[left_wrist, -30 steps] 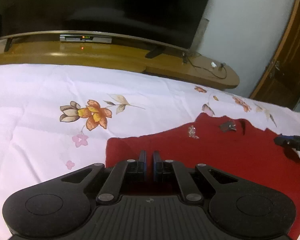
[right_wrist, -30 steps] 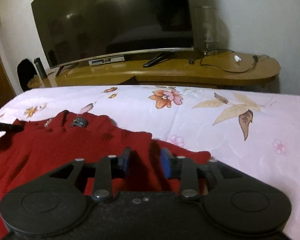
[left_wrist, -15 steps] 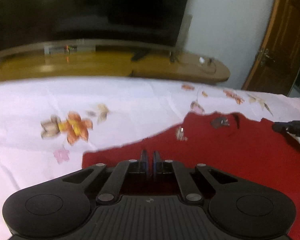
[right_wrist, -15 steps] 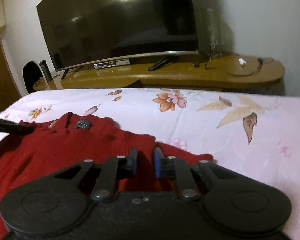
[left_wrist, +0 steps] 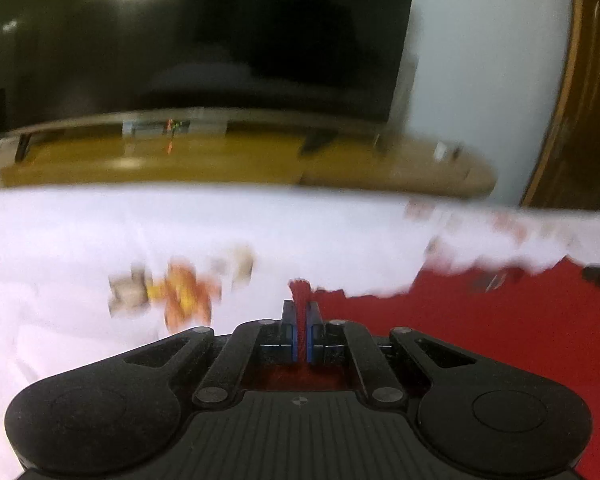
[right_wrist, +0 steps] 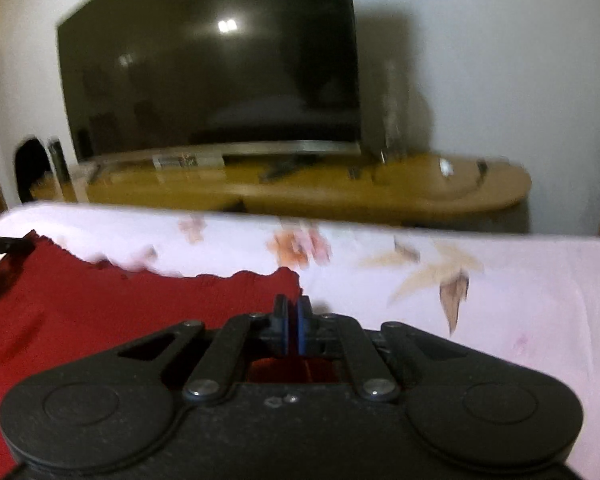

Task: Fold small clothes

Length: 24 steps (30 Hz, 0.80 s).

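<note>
A big black flat television (right_wrist: 208,76) is seen at the back of the room, and it is stood on a long rounded wooden cabinet (right_wrist: 320,192) against the white wall. In front of the cabinet, a white bed sheet printed with orange flowers and brown leaves (right_wrist: 500,280) is spread out flat. A brown wooden door (left_wrist: 576,112) is seen at the far right of the left wrist view. On the sheet, a small red knitted top (right_wrist: 120,312) is laid, and in the left wrist view the same top (left_wrist: 480,340) is seen spread to the right. Much of both views is blurred, so small details on the top cannot be made out. The left black gripper (left_wrist: 301,320) is closed tight on the top, and a little tuft of red cloth is pinched between its blue pads and is seen poking up past the tips. The right black gripper (right_wrist: 292,316) is closed too, at the right corner of the top, and red cloth is seen just behind its pads, so the edge is held there. The tip of each gripper is seen at the edge of the other view, beside the red cloth.
</note>
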Each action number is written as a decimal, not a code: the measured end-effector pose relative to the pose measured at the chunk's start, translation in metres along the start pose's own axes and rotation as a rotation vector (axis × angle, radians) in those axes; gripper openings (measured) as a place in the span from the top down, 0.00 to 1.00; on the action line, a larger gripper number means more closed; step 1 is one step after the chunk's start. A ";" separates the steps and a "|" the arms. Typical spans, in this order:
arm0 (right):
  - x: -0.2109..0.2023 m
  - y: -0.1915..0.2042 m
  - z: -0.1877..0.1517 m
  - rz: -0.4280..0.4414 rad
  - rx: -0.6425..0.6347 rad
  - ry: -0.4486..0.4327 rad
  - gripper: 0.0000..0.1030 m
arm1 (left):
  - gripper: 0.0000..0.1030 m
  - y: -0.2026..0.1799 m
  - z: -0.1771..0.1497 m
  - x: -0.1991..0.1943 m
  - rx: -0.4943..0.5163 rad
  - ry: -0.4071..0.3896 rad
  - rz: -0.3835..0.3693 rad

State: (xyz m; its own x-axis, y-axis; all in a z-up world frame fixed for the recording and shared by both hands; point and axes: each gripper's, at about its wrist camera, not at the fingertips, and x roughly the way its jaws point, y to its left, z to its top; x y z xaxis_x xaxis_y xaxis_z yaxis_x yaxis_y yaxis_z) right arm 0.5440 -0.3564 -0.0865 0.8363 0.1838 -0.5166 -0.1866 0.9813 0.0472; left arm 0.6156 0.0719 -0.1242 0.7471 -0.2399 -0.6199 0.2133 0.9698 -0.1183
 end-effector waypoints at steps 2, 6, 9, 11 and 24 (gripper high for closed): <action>0.016 0.000 -0.012 -0.024 -0.013 0.065 0.94 | 0.97 0.001 0.002 0.004 -0.019 0.009 0.010; 0.014 -0.007 -0.013 -0.016 0.017 0.057 0.83 | 0.42 0.007 0.003 -0.004 -0.025 -0.002 0.048; -0.003 -0.011 -0.009 -0.035 0.017 0.016 0.78 | 0.30 0.024 -0.001 -0.041 -0.091 -0.111 0.088; -0.026 -0.007 -0.001 -0.016 -0.010 -0.038 0.77 | 0.30 0.025 0.000 -0.062 -0.104 -0.152 0.053; 0.011 0.090 -0.007 0.198 -0.189 0.153 0.51 | 0.27 -0.083 -0.028 -0.040 0.144 0.002 -0.116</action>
State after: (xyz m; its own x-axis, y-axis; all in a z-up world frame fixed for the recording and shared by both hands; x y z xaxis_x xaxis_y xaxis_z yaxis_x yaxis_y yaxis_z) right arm 0.5329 -0.2667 -0.0935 0.6895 0.3455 -0.6366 -0.4427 0.8967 0.0071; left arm 0.5498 0.0027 -0.1113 0.7109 -0.3496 -0.6102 0.3861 0.9193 -0.0768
